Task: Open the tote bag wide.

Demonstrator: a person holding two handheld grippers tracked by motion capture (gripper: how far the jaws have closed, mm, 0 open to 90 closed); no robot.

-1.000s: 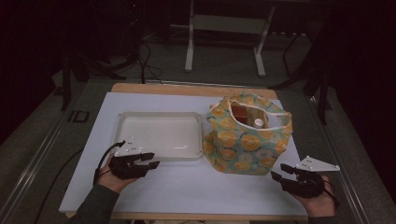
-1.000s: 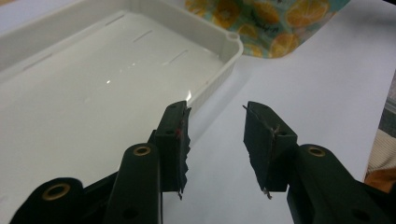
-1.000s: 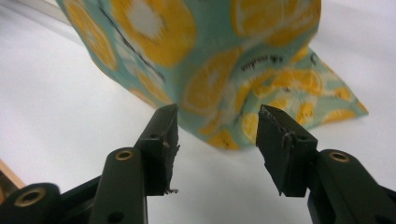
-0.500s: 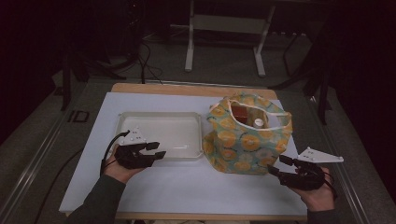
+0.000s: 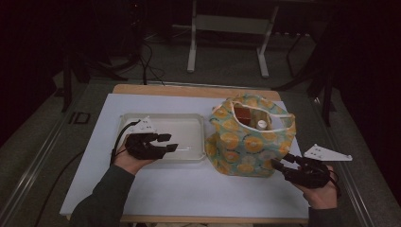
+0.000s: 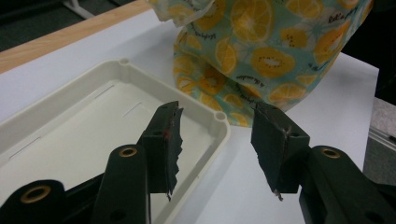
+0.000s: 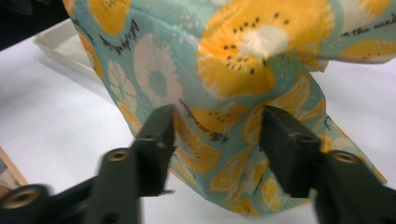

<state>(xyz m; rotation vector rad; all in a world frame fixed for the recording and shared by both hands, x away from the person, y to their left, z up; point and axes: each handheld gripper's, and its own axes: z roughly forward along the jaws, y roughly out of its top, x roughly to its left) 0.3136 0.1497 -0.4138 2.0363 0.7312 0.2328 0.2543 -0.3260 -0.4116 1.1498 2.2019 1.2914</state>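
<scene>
Standing near the middle of a white-topped table [image 5: 189,189] with a wooden far edge, a teal fabric bag printed with orange citrus slices [image 5: 248,142] anchors the scene, its mouth gaping upward and a white cord handle [image 5: 257,116] looped over the rim. Inside the bag, a reddish-brown object [image 5: 243,113] and a small white cap [image 5: 261,124] are visible; what they are cannot be told. Just to the bag's left lies a shallow, off-white rectangular plastic tray [image 5: 189,122], its near right corner almost touching the cloth. The left gripper [image 5: 169,143], held in a person's left hand [image 5: 127,161], hovers over the tray's near edge, pointing toward the bag, its jaws spread apart with nothing between them; the left gripper view shows the tray corner [image 6: 219,119] and the bag's printed side [image 6: 261,56] just beyond the tips. The right gripper [image 5: 279,163], held in the person's right hand [image 5: 321,194], sits at the bag's near right corner, its jaws parted and released, straddling a fold of the cloth [image 7: 219,116] in the right gripper view without pinching it. A grey three-cornered plate [image 5: 327,153] rides on top of that gripper.
</scene>
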